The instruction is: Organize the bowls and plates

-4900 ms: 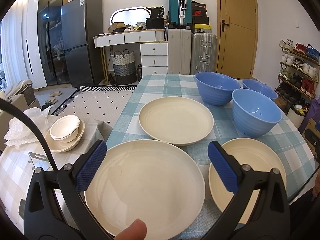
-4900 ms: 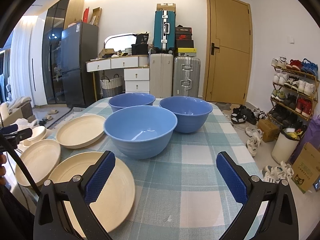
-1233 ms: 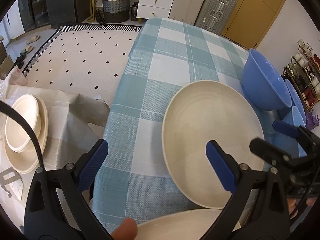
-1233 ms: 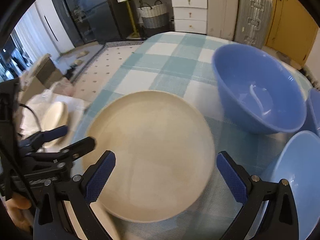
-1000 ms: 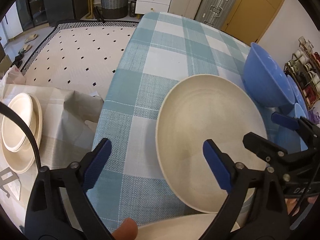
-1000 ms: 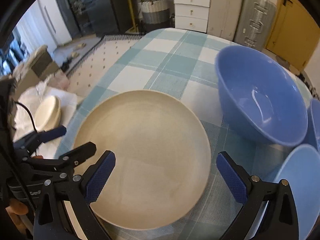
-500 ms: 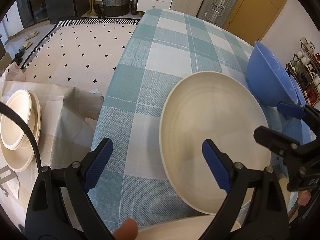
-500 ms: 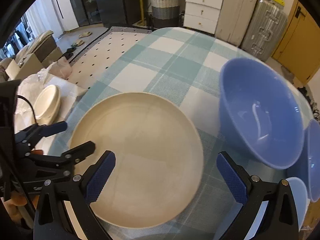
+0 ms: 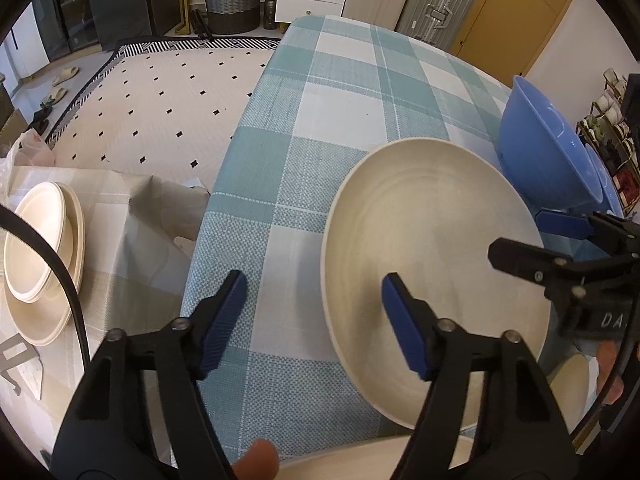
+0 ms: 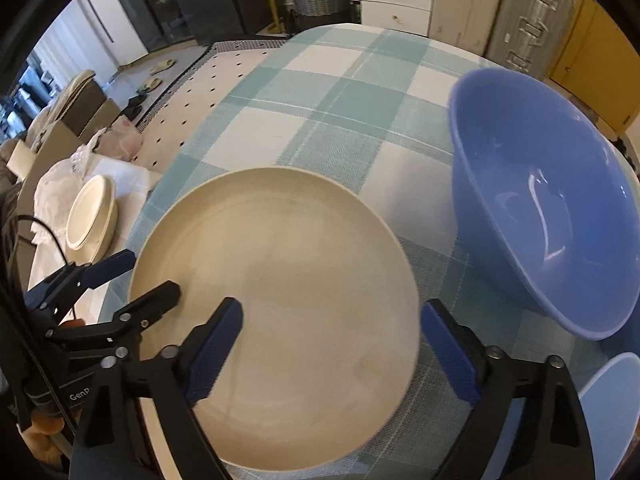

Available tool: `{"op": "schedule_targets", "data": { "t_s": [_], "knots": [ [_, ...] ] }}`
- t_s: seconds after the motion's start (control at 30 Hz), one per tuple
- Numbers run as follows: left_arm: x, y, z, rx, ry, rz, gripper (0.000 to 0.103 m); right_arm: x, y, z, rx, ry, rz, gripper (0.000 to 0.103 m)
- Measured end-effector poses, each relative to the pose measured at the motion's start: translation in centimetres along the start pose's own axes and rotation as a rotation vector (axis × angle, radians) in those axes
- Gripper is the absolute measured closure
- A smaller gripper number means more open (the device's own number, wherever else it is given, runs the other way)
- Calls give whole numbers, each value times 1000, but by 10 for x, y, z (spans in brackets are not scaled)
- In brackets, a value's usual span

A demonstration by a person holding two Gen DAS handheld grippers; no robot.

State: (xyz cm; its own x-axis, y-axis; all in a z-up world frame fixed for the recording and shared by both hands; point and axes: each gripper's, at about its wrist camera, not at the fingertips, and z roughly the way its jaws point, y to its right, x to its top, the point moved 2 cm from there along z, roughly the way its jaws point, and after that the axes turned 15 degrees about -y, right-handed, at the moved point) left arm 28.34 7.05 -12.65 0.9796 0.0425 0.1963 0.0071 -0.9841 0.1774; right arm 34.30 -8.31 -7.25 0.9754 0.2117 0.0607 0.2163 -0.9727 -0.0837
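A round cream plate (image 9: 432, 264) lies flat on the teal-and-white checked tablecloth (image 9: 320, 128), near the table's left edge, and both grippers hang over it from opposite sides. The left wrist view shows the left gripper (image 9: 312, 320) straddling the plate's left rim: its right blue pad is above the plate's inside, its left pad is over bare cloth, and the jaws are closing with the rim between them, though the pads do not press on it. The same view catches the right gripper (image 9: 532, 236) at the plate's far right rim, and only here does a second cream plate's edge (image 9: 360, 462) appear at the bottom, along with a fingertip (image 9: 256, 460). The right wrist view shows the right gripper's jaws closing too, with the plate's right rim between them; the left pad hovers over the plate's middle and the right pad is just outside the rim, with no contact to be made out. This view alone gives the large blue plastic bowl (image 10: 552, 216) in full, standing on the cloth just right of the plate, with another pale blue bowl's rim (image 10: 612, 408) at the lower right. Both views show stacked cream dishes (image 9: 36, 252) on a lower cloth-covered surface off to the left.
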Motion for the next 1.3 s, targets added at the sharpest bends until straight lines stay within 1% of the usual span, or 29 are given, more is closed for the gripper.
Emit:
{"op": "schedule_targets", "data": {
  "t_s": [0.1,0.2,0.27,0.33,0.43,0.67,0.73,0.8,0.83,0.87,0.93,0.97,1.0,1.03,1.07,1.13,1.3],
  "knots": [
    [0,1,0,8,0,2,40,1,2,2,-16,-7,11,21],
    [1,2,0,18,-2,3,41,1,2,3,-39,-11,15,21],
    [2,0,0,23,0,-1,47,1,2,4,-53,-14,19,24],
    [2,-2,0,24,3,-10,51,2,4,8,-52,-23,22,30],
    [2,-4,-1,33,4,-16,56,4,6,13,-73,-32,18,39],
    [2,-3,0,46,-5,-16,57,4,6,12,-86,-20,27,53],
    [2,-3,0,47,-8,-7,57,3,4,12,-83,-17,24,61],
    [2,-4,-1,42,-5,-4,57,3,3,12,-65,-14,21,64],
    [1,-5,-1,39,-4,-4,63,2,2,12,-58,-10,19,67],
    [1,-5,-1,35,-3,-1,76,2,1,12,-57,-6,16,68],
    [1,-9,-2,7,-4,-16,82,1,0,12,-60,3,17,71],
    [0,-11,-3,2,-1,-21,84,1,1,12,-58,9,22,72],
    [0,-13,-3,-7,0,-23,84,1,2,12,-58,13,27,75],
    [0,-13,-4,-9,0,-24,86,1,3,12,-61,15,33,80],
    [0,-14,-4,-12,1,-26,88,0,5,12,-63,18,39,81],
    [-1,-14,-5,-5,6,-30,89,0,5,12,-72,23,47,90],
    [-3,-12,-6,11,14,-19,89,-1,7,11,-65,38,67,92]
  ]
}}
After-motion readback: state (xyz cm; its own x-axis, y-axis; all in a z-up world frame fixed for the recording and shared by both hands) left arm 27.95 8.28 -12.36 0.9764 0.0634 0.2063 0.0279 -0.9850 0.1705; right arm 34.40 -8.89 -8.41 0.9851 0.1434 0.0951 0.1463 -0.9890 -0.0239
